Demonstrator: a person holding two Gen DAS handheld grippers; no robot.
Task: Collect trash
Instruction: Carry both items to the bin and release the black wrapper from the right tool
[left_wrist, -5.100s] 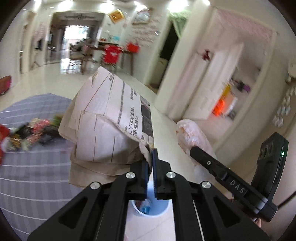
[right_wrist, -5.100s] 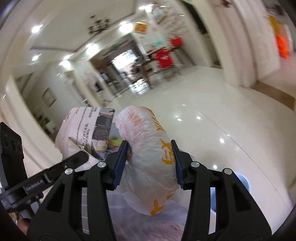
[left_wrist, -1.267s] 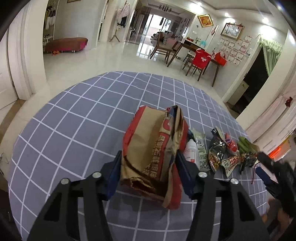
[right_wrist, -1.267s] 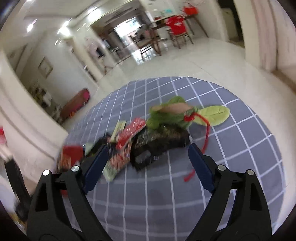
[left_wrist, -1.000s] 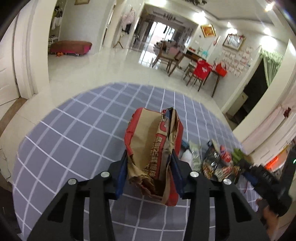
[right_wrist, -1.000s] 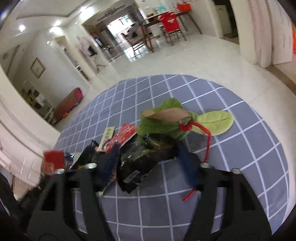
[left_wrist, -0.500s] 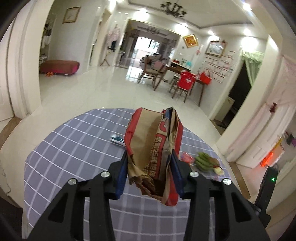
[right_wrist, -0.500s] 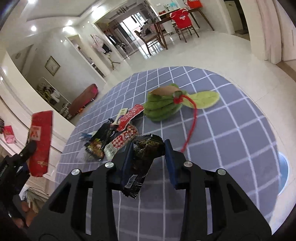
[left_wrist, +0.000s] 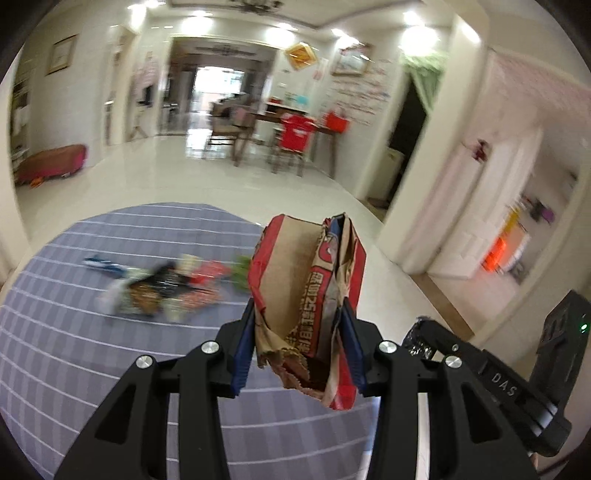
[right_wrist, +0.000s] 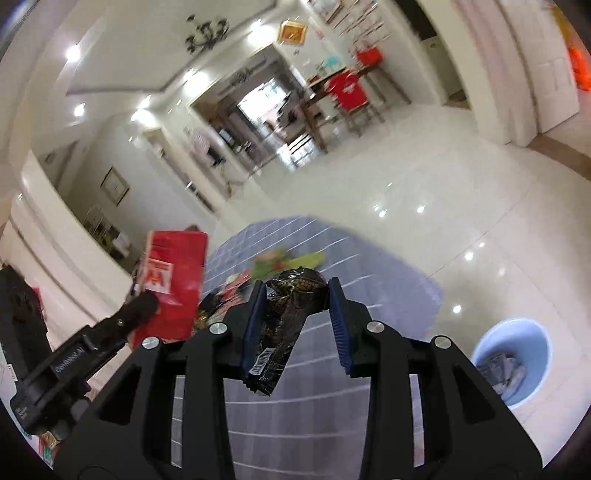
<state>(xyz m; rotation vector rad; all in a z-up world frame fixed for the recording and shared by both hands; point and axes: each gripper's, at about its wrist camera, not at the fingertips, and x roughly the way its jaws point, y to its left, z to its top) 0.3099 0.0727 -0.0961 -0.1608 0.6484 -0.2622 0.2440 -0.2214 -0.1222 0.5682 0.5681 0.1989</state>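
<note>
Lifted off the rug (left_wrist: 74, 369) since before: paper bag (left_wrist: 306, 291) clamped in left gripper (left_wrist: 300, 345), black wrapper (right_wrist: 284, 317) clamped in right gripper (right_wrist: 295, 325). Blue bin (right_wrist: 511, 363) lying low right, nearer right gripper.

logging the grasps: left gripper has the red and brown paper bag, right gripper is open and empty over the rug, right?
Not quite. The right gripper is shut on a black snack wrapper, as the right wrist view shows. The left gripper does hold the red and brown paper bag.
</note>
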